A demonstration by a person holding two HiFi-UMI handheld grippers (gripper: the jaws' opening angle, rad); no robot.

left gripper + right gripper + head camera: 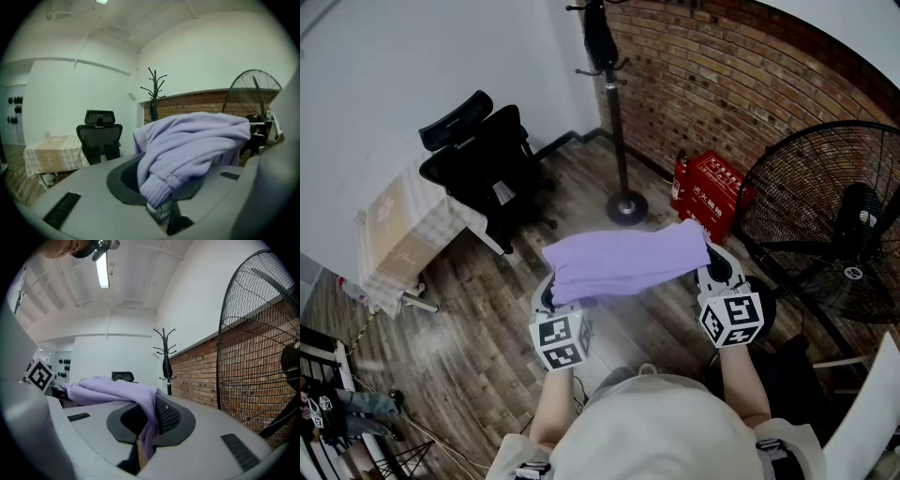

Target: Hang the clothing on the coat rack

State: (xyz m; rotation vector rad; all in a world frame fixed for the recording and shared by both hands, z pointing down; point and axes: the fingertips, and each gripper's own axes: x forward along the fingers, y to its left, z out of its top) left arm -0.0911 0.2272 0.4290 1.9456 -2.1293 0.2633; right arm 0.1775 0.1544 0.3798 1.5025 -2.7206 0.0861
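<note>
A lilac knitted garment [623, 261] hangs stretched between my two grippers, held up in the air above the wooden floor. My left gripper [549, 298] is shut on its left end, where a ribbed cuff [157, 190] bunches between the jaws. My right gripper [710, 264] is shut on the right end; the cloth [149, 427] runs down into the slot between its jaws. The black coat rack [614, 103] stands ahead against the brick wall, with a dark item hanging on its top. The coat rack [153, 91] also shows in the left gripper view, and in the right gripper view the coat rack [165, 357] is ahead.
A black office chair [483, 159] and a table with a checked cloth [408, 230] stand to the left. A big floor fan [830, 220] fills the right side, with a red box [712, 192] by the brick wall.
</note>
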